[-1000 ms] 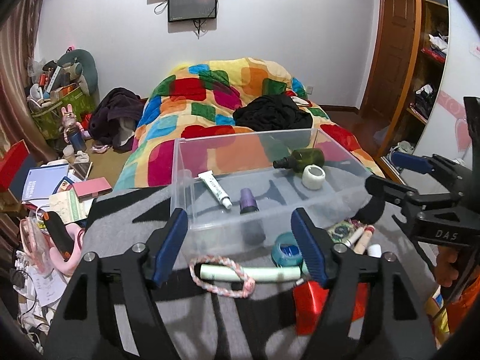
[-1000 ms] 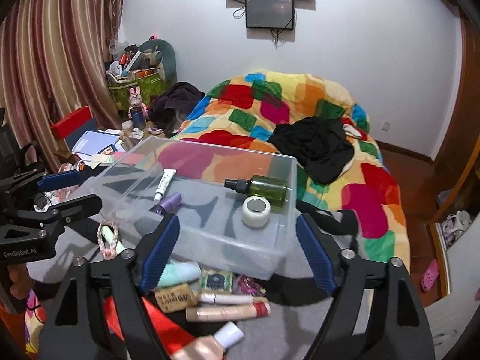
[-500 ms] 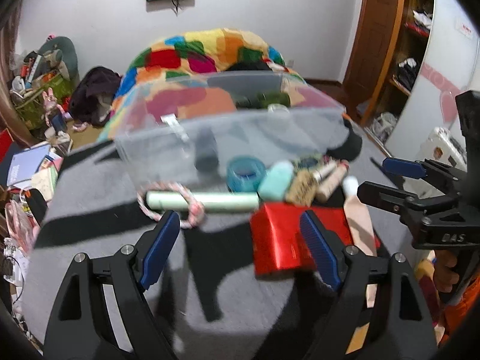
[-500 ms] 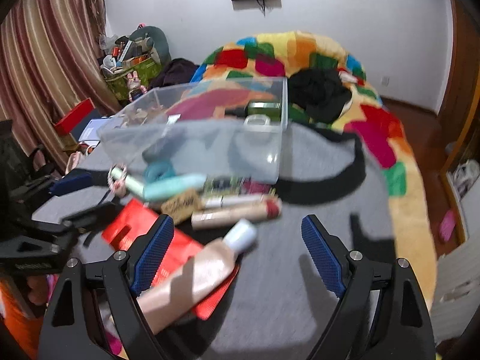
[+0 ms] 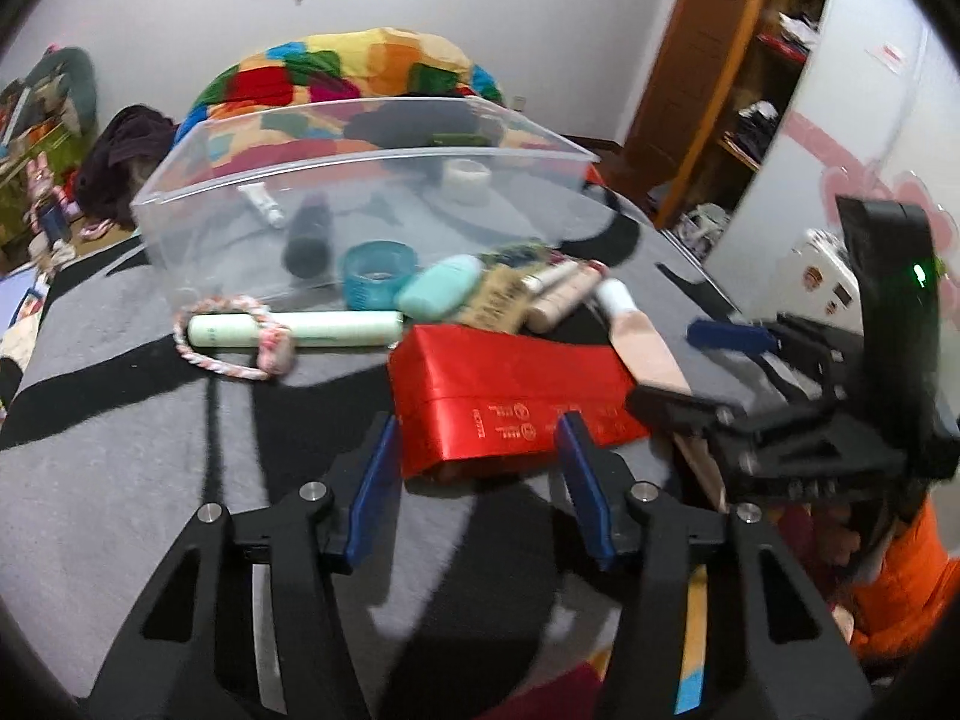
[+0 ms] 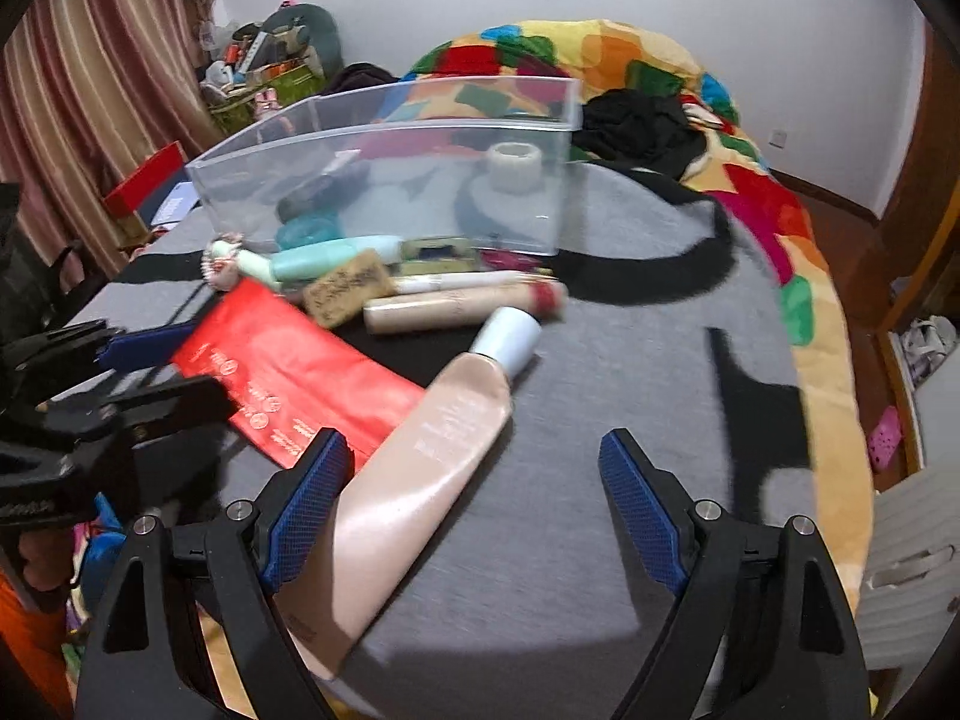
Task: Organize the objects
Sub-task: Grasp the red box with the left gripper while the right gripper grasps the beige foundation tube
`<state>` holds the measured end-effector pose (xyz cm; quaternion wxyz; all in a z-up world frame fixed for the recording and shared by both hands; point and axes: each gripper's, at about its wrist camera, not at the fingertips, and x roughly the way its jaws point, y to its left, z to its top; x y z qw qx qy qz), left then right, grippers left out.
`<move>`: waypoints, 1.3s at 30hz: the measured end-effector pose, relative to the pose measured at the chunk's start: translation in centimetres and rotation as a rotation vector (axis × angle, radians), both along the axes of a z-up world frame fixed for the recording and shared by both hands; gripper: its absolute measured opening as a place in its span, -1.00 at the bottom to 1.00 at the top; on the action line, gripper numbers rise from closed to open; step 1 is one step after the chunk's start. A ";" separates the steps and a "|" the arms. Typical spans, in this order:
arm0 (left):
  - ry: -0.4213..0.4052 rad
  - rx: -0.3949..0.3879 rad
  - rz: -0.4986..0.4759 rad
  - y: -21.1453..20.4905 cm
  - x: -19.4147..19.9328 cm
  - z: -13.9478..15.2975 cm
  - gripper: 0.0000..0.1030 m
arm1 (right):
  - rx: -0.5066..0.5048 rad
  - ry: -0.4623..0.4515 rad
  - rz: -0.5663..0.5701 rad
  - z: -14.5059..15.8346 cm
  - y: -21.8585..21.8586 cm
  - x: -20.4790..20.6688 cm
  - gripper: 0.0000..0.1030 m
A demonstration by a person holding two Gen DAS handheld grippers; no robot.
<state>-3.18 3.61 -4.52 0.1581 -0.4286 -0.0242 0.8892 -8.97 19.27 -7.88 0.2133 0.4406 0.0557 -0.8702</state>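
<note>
Right of the pink tube [image 6: 420,480], bare grey blanket [image 6: 630,372].

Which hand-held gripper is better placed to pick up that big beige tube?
Probably the right hand-held gripper. Its jaws are wide open, and the beige tube lies beside its left finger. The left hand-held gripper, jaws closing, faces the red pack instead.

The red packet [image 5: 510,396] carries small white print; the squeeze tube [image 6: 420,468] is pale pink with a light blue cap; the tape ring [image 5: 378,273] is teal; the braided loop [image 5: 240,339] is pink and white; the storage box [image 5: 360,180] is clear; the blanket [image 6: 600,540] is grey with black shapes; the quilt [image 6: 630,72] is multicoloured patchwork; both tools bear blue pads [image 6: 306,510].
</note>
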 end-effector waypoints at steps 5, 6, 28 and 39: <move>-0.004 -0.005 -0.063 1.3 0.9 0.3 0.04 | 0.048 0.021 -0.031 0.1 1.9 -0.1 0.43; -0.003 -0.006 -0.065 1.1 1.0 0.5 0.04 | 0.048 0.020 -0.037 0.1 2.2 -0.2 0.43; 0.011 -0.132 -0.249 4.0 -3.2 0.1 0.75 | 0.015 -0.015 -0.040 -0.2 1.3 -4.7 -0.12; 0.068 -0.152 -0.302 4.8 1.0 0.3 0.56 | 0.012 0.017 -0.044 -0.1 2.8 -3.4 -0.54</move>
